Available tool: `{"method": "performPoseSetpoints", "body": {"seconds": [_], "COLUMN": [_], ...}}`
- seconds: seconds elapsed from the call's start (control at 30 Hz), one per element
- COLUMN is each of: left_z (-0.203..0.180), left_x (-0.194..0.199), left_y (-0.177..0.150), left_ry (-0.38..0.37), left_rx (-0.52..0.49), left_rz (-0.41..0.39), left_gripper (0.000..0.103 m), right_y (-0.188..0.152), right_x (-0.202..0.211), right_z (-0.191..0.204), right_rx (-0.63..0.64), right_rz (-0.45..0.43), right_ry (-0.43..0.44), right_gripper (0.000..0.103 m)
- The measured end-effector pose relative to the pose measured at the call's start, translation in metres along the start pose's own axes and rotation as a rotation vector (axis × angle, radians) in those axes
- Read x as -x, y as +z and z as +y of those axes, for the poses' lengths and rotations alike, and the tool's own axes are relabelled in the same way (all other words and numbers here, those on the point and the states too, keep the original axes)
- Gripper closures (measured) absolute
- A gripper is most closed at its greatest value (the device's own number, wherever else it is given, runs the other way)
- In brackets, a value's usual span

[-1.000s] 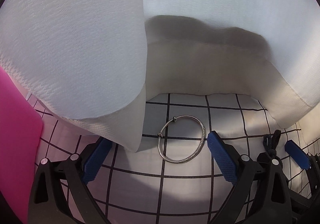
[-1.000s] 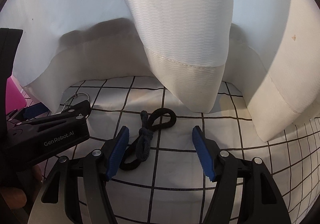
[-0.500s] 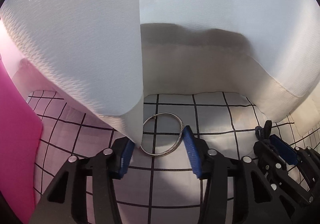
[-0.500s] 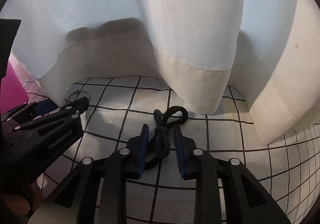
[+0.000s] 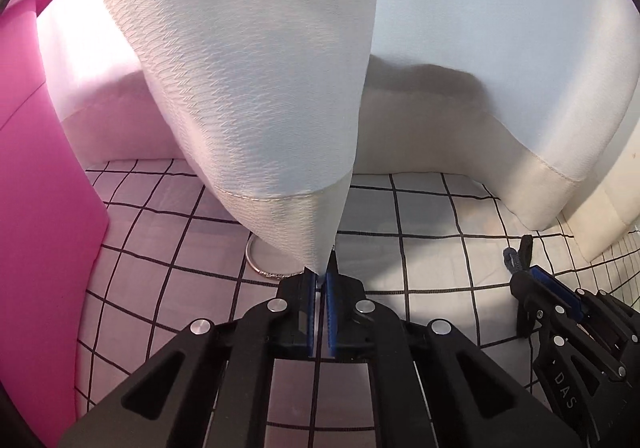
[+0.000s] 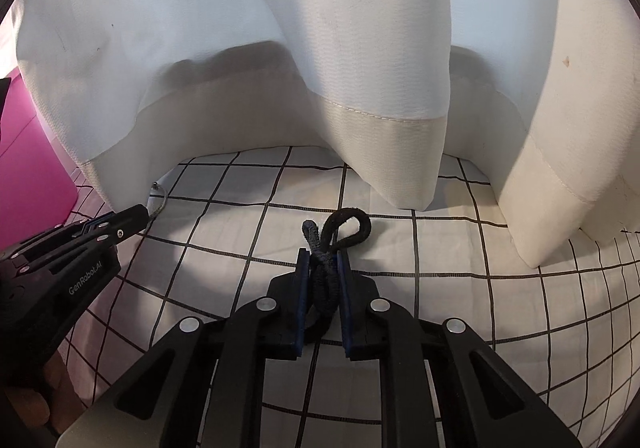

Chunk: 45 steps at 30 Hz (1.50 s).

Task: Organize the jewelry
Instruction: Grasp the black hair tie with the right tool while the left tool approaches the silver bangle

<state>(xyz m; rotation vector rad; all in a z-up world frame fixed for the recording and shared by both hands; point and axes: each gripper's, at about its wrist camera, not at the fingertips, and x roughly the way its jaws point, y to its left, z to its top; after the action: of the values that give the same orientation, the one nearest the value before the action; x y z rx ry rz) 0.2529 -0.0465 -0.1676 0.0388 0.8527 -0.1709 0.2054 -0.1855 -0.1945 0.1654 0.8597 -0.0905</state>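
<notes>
Left gripper [image 5: 319, 280]: blue-padded jaws fully closed. They have just been closing, and what sits between the tips looks like the hem of the white textured curtain [image 5: 256, 88]; whether the thin silver bangle bracelet [image 5: 264, 268] is also caught cannot be told, since the fold covers that spot. The bangle lies on the white cloth with a black grid [image 5: 420, 248], half hidden under the curtain fold, its visible arc just left of the tips.

Right gripper [image 6: 323, 268]: jaws pinched on the knotted black fabric hair tie [image 6: 332, 244], whose loop sticks out past the pads and rests on the grid cloth (grip looks solid, knot squeezed between the pads).

Further out: a pink plastic container [image 5: 36, 168] stands at the left edge, well apart from both items; curtain folds hang behind everything.

Progress, as a judgement: early. Both items remain on the cloth, nothing visibly sorted or placed. Left to do: lift the tie, confirm or redo the bangle grasp clear of the curtain, and carry both to storage (possibly the pink container, unclear).
</notes>
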Motion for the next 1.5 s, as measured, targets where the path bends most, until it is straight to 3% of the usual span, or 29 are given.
{"method": "performPoseSetpoints", "body": {"seconds": [0.27,0.37,0.4,0.43,0.47,0.5,0.6,0.77,0.97,1.03,1.17,1.33,1.5], "left_z": [0.007,0.009,0.009,0.009,0.01,0.012,0.008,-0.006,-0.017,-0.016,-0.008,0.006,-0.01], "left_x": [0.005,0.004,0.005,0.008,0.013,0.021,0.033,0.042,0.036,0.024,-0.006,-0.025,-0.007], "left_y": [-0.022,-0.025,-0.026,-0.027,-0.032,-0.035,-0.04,-0.043,-0.023,-0.014,0.01,0.02,0.0], "left_ry": [0.006,0.019,0.034,0.052,0.072,0.086,0.088,-0.008,-0.221,-0.184,-0.042,0.015,0.035], "left_rx": [0.032,0.028,0.025,0.025,0.03,0.036,0.011,-0.015,0.022,0.024,0.047,0.102,0.033], "left_rz": [0.0,0.017,0.019,0.013,-0.008,-0.05,-0.103,-0.143,-0.158,-0.147,-0.105,-0.015,-0.041], "left_gripper": [0.097,0.083,0.067,0.036,0.02,0.013,0.012,0.012,0.012,0.012,0.012,0.012,0.012], "right_y": [0.013,0.017,0.014,0.015,0.015,0.015,0.018,0.019,0.021,0.023,0.025,0.027,0.026], "right_x": [-0.004,-0.003,-0.002,-0.002,-0.003,-0.001,0.0,0.002,0.003,0.002,0.001,0.0,0.008], "right_z": [-0.008,-0.014,-0.014,-0.015,-0.015,-0.016,-0.017,-0.016,-0.029,-0.032,-0.035,-0.041,-0.038], "right_rx": [0.012,0.008,0.007,0.006,0.007,0.008,0.01,-0.004,-0.023,-0.025,-0.029,-0.037,-0.041], "right_rz": [0.004,0.003,0.003,0.005,0.006,0.006,0.004,0.006,0.011,0.011,0.012,0.013,0.012], "right_ry": [0.026,0.031,0.033,0.035,0.036,0.038,0.043,0.05,0.057,0.058,0.066,0.076,0.081], "right_gripper": [0.09,0.09,0.09,0.09,0.09,0.09,0.09,0.09,0.089,0.089,0.09,0.089,0.089]}}
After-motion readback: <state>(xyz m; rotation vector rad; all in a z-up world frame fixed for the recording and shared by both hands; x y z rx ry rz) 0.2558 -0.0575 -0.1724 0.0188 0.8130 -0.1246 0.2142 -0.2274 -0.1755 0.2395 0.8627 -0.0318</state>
